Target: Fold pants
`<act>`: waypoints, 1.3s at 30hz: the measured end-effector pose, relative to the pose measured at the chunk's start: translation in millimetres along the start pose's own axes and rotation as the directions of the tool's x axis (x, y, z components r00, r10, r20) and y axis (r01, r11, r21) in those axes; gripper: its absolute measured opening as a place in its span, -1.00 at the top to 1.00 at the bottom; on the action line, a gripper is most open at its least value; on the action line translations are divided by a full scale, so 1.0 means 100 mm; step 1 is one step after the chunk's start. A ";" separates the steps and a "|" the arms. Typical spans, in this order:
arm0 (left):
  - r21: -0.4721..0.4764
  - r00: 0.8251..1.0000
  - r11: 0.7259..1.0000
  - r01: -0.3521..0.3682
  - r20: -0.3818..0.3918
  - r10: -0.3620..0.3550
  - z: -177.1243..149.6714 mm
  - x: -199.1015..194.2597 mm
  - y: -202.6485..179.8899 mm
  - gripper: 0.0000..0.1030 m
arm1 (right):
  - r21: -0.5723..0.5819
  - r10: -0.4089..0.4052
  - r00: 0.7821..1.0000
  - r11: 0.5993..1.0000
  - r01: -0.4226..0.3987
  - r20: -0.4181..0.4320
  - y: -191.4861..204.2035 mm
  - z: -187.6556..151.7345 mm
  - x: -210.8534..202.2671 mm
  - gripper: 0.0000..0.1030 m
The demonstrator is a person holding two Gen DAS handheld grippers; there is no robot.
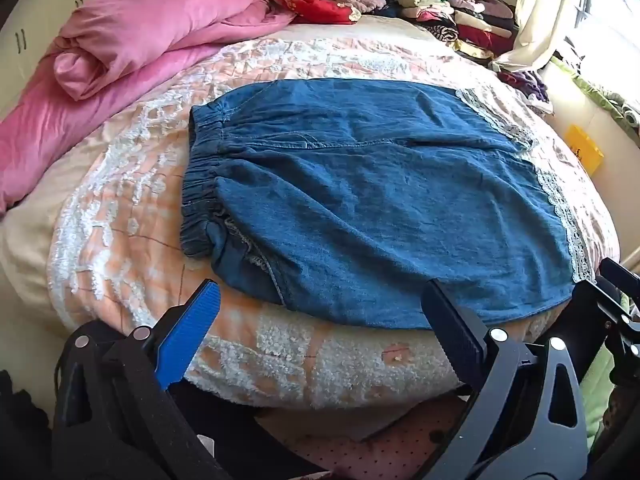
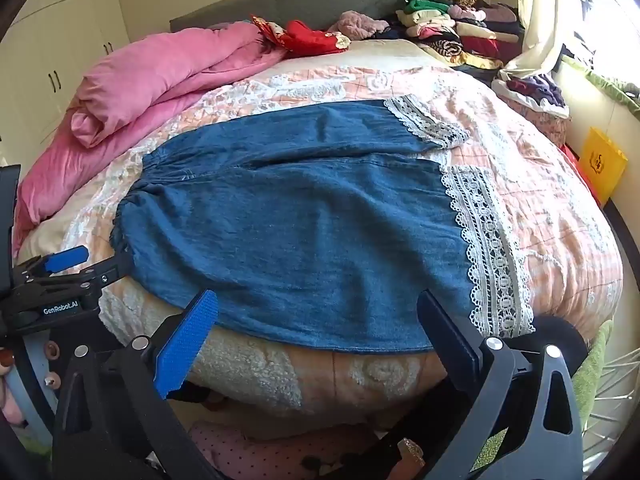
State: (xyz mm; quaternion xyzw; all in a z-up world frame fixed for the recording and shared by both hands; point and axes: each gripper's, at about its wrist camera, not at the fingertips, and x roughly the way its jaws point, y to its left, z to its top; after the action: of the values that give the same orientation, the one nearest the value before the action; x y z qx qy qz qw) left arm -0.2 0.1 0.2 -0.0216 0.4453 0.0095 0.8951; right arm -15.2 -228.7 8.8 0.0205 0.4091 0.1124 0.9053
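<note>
Blue denim pants [image 1: 360, 200] with white lace cuffs [image 2: 488, 248] lie flat on the bed, elastic waistband [image 1: 202, 184] to the left, legs to the right. They also show in the right wrist view [image 2: 300, 232]. My left gripper [image 1: 320, 296] is open and empty at the pants' near edge, near the waist end. My right gripper [image 2: 320, 308] is open and empty at the near edge, closer to the lace cuffs. The left gripper also shows at the left of the right wrist view [image 2: 86, 266].
The bed has a peach and white quilt [image 1: 132, 184]. A pink duvet [image 1: 132, 48] is bunched at the far left. Stacks of folded clothes [image 1: 452, 20] lie at the far right by the curtain. A yellow bag [image 2: 602, 166] stands beside the bed on the right.
</note>
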 end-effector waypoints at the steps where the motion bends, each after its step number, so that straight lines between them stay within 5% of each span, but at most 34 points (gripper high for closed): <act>1: -0.001 1.000 1.000 0.000 0.000 0.000 0.00 0.00 0.00 -0.82 | 0.002 -0.001 1.000 1.000 0.001 -0.001 -0.01 0.00 0.00 -0.92; 39: 0.006 1.000 1.000 -0.002 0.003 0.002 -0.02 -0.05 -0.05 -0.82 | -0.039 -0.028 1.000 0.999 0.029 0.011 0.09 -0.01 -0.06 -0.92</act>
State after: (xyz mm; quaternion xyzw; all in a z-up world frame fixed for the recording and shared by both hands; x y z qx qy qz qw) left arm -4.1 -4.6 2.8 -0.0183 0.4439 0.0090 0.8959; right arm -21.3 -221.7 13.4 -0.0026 0.4023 0.1073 0.9092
